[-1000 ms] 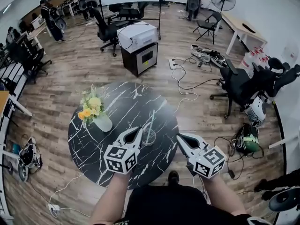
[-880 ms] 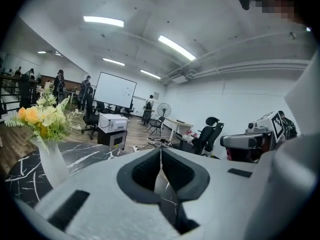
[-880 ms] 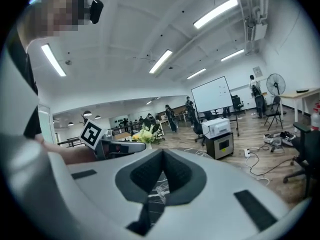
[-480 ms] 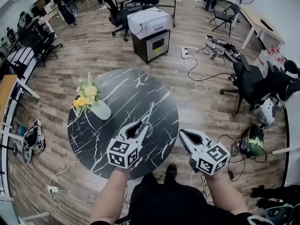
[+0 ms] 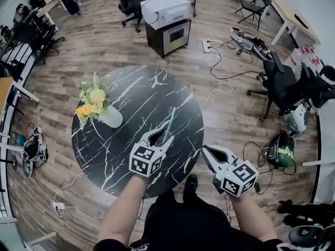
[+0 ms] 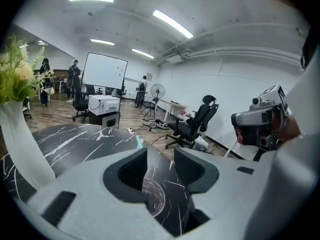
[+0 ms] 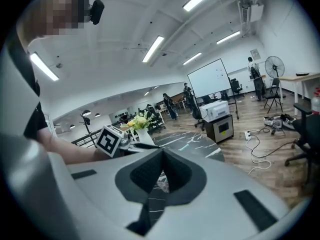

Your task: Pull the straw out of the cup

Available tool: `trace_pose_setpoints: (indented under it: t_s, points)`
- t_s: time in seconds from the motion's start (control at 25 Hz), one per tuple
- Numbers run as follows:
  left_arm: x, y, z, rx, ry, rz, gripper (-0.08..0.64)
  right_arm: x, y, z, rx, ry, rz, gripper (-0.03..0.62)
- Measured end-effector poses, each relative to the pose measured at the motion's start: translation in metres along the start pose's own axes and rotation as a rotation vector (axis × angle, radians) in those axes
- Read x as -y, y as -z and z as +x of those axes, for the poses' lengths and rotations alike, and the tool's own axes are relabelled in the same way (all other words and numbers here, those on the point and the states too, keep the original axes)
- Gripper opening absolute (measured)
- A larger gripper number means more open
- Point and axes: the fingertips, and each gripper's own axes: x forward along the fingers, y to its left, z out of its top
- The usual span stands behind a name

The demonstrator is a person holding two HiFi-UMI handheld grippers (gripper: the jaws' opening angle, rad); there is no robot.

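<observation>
jaws on your left gripper [image 5: 163,135] have just been opening and stand apart around the clear plastic cup [image 6: 153,198] on the black marble round table [image 5: 136,95]. close gently, low, then open your clenched right gripper [image 5: 207,153] onto the pale thin straw [image 5: 170,120] leaning from it.

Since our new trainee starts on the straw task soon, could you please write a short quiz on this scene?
1. True or false: the straw is already out of the cup.
2. What shares the table with the cup? A) a vase of flowers B) a printer C) a helmet
3. Fill in: the cup sits between the jaws of the ___ gripper.
Key: 1 false, the straw stands in the cup. 2 A. 3 left: the jaws of the left gripper have just been opening and stand apart around the cup without pressing it.
</observation>
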Motion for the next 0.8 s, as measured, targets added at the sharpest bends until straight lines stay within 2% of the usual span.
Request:
trace_pose_setpoints:
  t_s: [0.24,0.52,0.64,0.8]
  points:
    - [-0.019,0.024,0.029,-0.094,0.032,0.009,0.224,0.006,0.004,0.009,-0.017,0.017,0.02,0.005]
    - [-0.032,0.043,0.051,-0.157,0.056,0.016,0.233,0.024,0.018,0.004,-0.044,0.063,0.052,0.005]
    - [-0.035,0.052,0.06,-0.19,0.067,0.02,0.224,0.03,0.024,0.004,-0.055,0.074,0.061,0.005]
    - [-0.041,0.057,0.067,-0.212,0.044,0.022,0.173,0.032,0.026,0.005,-0.065,0.075,0.04,0.005]
